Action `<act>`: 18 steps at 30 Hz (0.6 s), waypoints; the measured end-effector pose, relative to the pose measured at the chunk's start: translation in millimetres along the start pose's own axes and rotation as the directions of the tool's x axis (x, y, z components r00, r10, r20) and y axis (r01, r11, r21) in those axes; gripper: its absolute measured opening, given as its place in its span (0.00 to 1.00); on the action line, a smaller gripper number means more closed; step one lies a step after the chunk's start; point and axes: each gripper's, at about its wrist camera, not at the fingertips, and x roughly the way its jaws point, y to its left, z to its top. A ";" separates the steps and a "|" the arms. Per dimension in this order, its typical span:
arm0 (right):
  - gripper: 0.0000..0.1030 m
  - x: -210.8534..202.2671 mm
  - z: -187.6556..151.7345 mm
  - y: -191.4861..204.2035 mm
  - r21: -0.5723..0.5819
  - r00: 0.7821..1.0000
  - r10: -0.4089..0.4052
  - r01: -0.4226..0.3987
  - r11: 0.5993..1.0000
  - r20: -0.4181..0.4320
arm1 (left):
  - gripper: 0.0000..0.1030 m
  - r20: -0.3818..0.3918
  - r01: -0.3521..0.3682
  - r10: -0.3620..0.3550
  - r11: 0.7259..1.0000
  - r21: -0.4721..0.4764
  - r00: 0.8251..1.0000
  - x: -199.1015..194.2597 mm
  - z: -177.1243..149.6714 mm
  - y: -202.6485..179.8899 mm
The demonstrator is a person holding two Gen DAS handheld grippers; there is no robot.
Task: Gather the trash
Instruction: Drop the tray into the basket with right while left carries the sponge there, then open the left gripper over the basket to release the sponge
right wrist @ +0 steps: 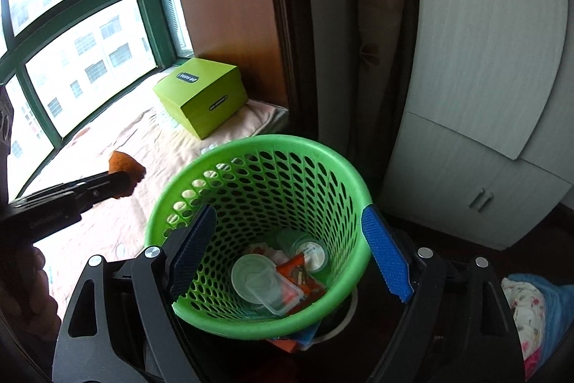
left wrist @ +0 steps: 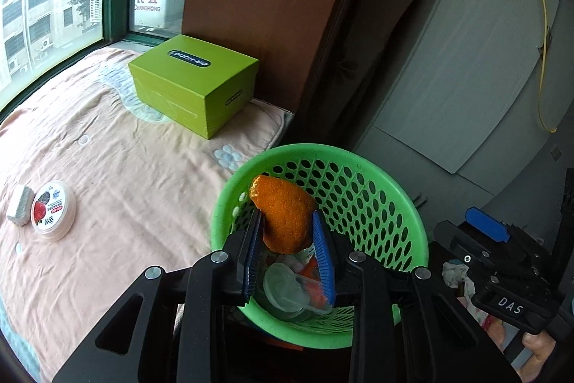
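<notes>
Orange peel (left wrist: 287,216), we see, sits clamped in our left tool (left wrist: 288,232) over the green basket's (left wrist: 412,221) near rim; our right tool (right wrist: 290,253) stands apart, nothing between, above trash in the basket.

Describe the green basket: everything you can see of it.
The green basket is round, plastic-looking, with a smooth thick rim and walls pierced by rows of oval holes. It stands upright beside the bed's edge, tapering toward its base. Inside lie clear plastic lids, a clear container and orange wrappers. The open right hand-held gripper hangs over its mouth; whether the fingers touch the rim is unclear.
</notes>
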 end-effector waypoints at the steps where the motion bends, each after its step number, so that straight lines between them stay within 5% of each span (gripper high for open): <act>1: 0.80 -0.3 -0.4 -1.6 0.004 1.000 -0.001 0.001 1.000 0.001 | 0.27 -0.004 0.001 -0.001 1.000 0.004 1.000 2.0 -0.1 -2.5; 9: 0.80 -0.9 -0.8 -9.6 0.027 1.000 0.008 -0.008 1.000 0.002 | 0.56 -0.012 0.002 -0.002 1.000 0.005 1.000 7.8 -2.3 -10.7; 18: 0.81 0.8 0.2 3.2 0.007 0.999 0.042 -0.042 0.999 0.001 | 0.71 0.014 -0.051 0.052 0.998 -0.040 0.999 -6.9 -7.8 13.8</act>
